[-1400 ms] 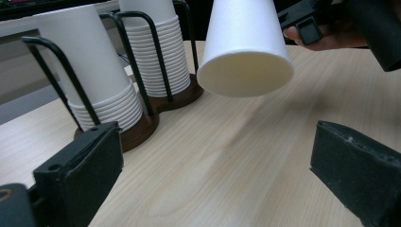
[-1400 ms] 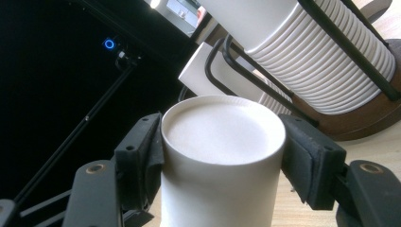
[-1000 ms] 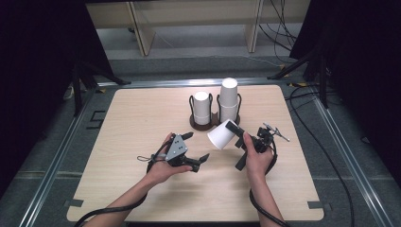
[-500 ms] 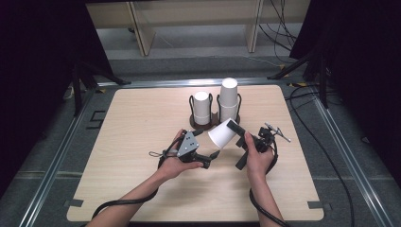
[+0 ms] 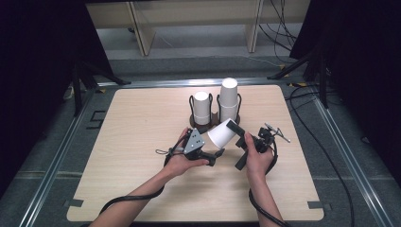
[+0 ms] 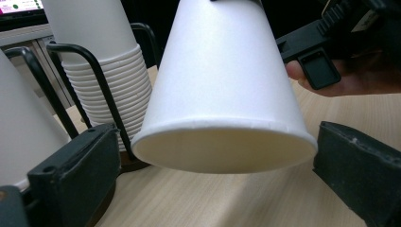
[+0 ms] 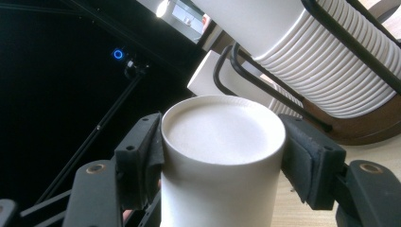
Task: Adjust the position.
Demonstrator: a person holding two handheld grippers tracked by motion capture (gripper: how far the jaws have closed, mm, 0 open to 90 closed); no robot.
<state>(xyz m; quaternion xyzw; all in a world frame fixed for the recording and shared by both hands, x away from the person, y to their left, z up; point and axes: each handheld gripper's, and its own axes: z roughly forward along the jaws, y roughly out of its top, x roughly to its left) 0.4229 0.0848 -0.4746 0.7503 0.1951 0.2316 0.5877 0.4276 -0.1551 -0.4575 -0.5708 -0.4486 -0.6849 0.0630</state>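
Observation:
A white paper cup [image 5: 221, 134] lies tilted above the table, rim toward the left. My right gripper [image 5: 231, 131] is shut on its closed base end; in the right gripper view both pads press the cup [image 7: 222, 156] just below its flat bottom. My left gripper [image 5: 215, 147], with its grey plate on top, is at the cup's rim. In the left gripper view its jaws stand open on either side of the rim of the cup [image 6: 222, 94], very close to it but not pressing.
Two stacks of white cups [image 5: 202, 108] [image 5: 229, 100] stand upside down in black wire holders on a round wooden base [image 5: 236, 120], just behind the held cup. Cables trail from both grippers across the wooden table [image 5: 142, 123].
My left gripper has moved right, up to the held cup, so its jaws now flank the rim. The right gripper and the cup have stayed still.

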